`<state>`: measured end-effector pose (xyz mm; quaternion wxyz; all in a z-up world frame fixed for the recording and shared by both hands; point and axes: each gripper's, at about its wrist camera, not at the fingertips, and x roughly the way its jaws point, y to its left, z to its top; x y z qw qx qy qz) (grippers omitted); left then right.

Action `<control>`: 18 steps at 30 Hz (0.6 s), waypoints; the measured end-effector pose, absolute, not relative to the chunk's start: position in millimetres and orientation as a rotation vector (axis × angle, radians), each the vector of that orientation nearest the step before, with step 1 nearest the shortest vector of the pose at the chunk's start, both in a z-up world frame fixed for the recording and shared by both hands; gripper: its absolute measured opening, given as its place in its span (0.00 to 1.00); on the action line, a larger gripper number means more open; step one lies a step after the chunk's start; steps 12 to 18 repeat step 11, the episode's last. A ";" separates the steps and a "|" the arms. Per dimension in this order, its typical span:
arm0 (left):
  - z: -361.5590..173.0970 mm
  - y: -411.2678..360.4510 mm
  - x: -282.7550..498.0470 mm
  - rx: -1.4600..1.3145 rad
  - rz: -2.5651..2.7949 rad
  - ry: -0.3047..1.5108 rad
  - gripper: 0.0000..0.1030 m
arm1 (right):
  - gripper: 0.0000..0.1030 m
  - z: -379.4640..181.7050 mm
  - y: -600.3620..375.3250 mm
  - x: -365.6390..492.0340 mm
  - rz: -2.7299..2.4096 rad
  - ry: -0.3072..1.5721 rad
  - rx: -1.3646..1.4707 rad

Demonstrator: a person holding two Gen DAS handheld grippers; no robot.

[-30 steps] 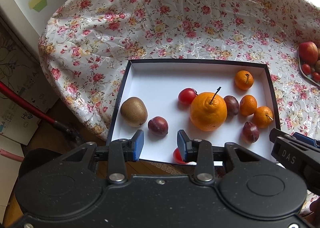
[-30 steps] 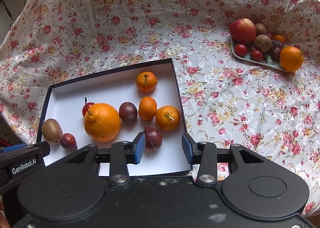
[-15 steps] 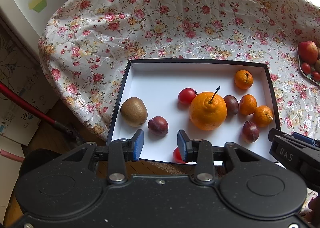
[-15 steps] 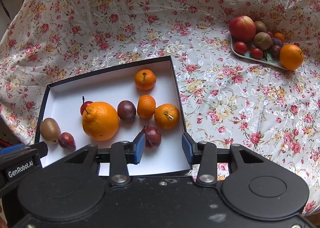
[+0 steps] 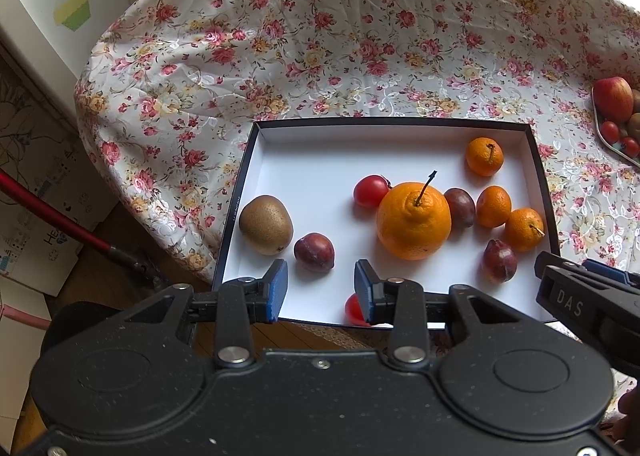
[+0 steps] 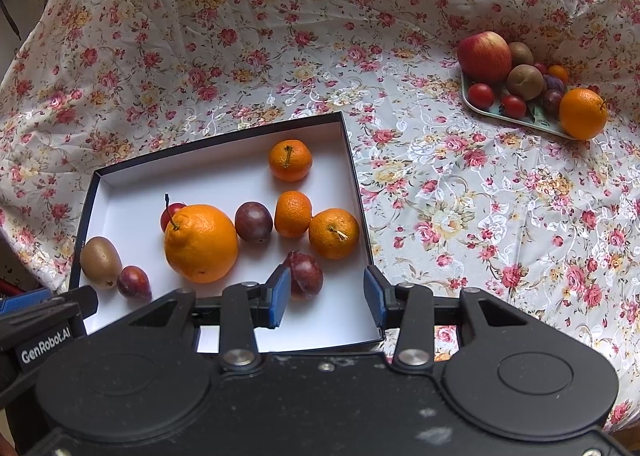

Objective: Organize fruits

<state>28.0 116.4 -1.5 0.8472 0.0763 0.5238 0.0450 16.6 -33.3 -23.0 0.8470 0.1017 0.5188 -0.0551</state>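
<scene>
Right wrist view: plum (image 6: 306,274) just beyond gaping right tongs (image 6: 326,297).

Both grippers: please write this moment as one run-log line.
left: open, empty | right: open, empty | box: holds fruit | tray: fruit left

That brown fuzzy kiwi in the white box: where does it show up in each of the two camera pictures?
Left wrist view: the kiwi lies left of centre, by the box's left wall.
Right wrist view: the kiwi sits far left, in the box's near-left corner.
Shared landmark: the big orange with the dark stem.
</scene>
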 end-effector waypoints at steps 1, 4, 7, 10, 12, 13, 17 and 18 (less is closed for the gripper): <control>-1.5 116.4 28.1 0.160 0.094 1.105 0.44 | 0.42 -23.0 -33.0 16.7 -0.116 1.095 0.215; -1.6 116.9 28.0 0.158 0.093 1.107 0.44 | 0.42 -23.2 -32.0 16.6 -0.116 1.095 0.211; -1.9 116.8 27.9 0.159 0.091 1.107 0.44 | 0.42 -23.6 -31.1 16.4 -0.116 1.096 0.207; -2.1 115.4 27.0 0.161 0.090 1.103 0.44 | 0.42 -23.8 -30.7 16.5 -0.116 1.097 0.208; -1.8 115.1 26.8 0.162 0.091 1.100 0.44 | 0.42 -23.8 -30.7 16.4 -0.116 1.097 0.208; -1.8 115.1 26.8 0.162 0.091 1.100 0.44 | 0.42 -23.8 -30.7 16.4 -0.116 1.097 0.208; -1.8 115.1 26.8 0.162 0.091 1.100 0.44 | 0.42 -23.8 -30.7 16.4 -0.116 1.097 0.208; -1.8 115.1 26.8 0.162 0.091 1.100 0.44 | 0.42 -23.8 -30.7 16.4 -0.116 1.097 0.208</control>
